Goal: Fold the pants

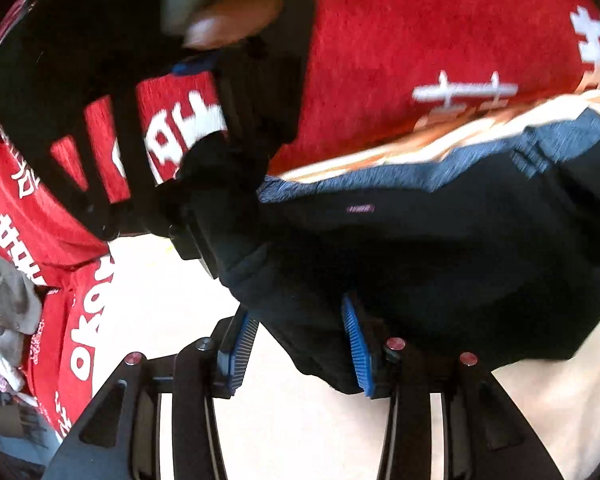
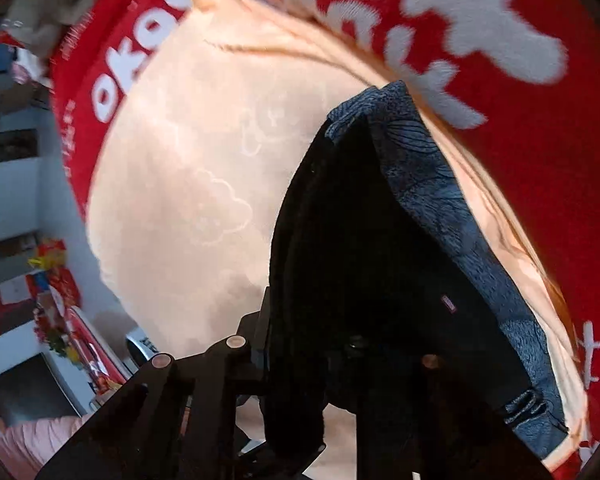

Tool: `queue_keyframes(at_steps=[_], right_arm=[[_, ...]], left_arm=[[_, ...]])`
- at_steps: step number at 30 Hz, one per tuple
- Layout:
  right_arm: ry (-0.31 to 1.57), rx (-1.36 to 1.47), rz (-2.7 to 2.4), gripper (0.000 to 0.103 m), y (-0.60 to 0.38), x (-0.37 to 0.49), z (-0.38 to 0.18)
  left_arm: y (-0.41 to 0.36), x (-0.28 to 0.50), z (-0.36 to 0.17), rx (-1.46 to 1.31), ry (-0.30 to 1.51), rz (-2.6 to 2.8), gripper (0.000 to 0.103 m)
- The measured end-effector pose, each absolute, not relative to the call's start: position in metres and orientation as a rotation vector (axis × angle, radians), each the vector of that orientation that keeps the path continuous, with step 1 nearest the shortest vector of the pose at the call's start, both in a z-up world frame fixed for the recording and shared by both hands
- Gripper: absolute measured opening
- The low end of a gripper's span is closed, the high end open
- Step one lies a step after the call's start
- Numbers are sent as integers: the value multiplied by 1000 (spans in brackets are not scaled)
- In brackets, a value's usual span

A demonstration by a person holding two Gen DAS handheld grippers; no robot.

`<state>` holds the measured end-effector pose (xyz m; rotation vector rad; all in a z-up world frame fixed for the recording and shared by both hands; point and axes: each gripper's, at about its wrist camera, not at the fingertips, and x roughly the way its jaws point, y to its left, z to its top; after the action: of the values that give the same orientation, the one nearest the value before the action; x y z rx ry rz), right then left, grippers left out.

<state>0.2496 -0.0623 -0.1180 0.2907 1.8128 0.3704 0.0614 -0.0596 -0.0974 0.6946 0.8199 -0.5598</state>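
Note:
The dark pants (image 1: 420,240) with a blue fleecy lining (image 2: 440,184) hang bunched over a cream sheet. In the left wrist view my left gripper (image 1: 300,344) is shut on a thick fold of the pants, whose fabric fills the gap between the blue pads (image 1: 358,352). At the upper left of that view the right gripper (image 1: 204,184) reaches into the pants' other end, with a hand (image 1: 228,12) above it. In the right wrist view the dark fabric (image 2: 340,260) drapes over my right gripper (image 2: 300,320) and hides its pads; it narrows into a pinched fold between the fingers.
A cream sheet (image 2: 188,168) with a cloud pattern lies under the pants. A red blanket (image 1: 400,40) with white lettering surrounds it. A grey plush toy (image 1: 8,304) sits at the left edge. Shelves and colourful clutter (image 2: 56,312) stand beyond the bed.

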Motion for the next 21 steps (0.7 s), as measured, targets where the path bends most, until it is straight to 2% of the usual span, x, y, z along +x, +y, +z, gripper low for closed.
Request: queue_keyframes(at_steps=[9,13,17,21], right_arm=[[1533,571,422,18,-154,196,-40],[1388,701,386,19,-205,146,-5],[1277,801,313,19,-262,91,16],[1198,889,223,19,-318,31,17]], left_arm=[[-95,27,-19,589,743,-685,43],[-126,-1,6,580,728,-777,43],[-170,-38,20,593,726,-879,43],[-221,-79,10,647,740,-971,43]])
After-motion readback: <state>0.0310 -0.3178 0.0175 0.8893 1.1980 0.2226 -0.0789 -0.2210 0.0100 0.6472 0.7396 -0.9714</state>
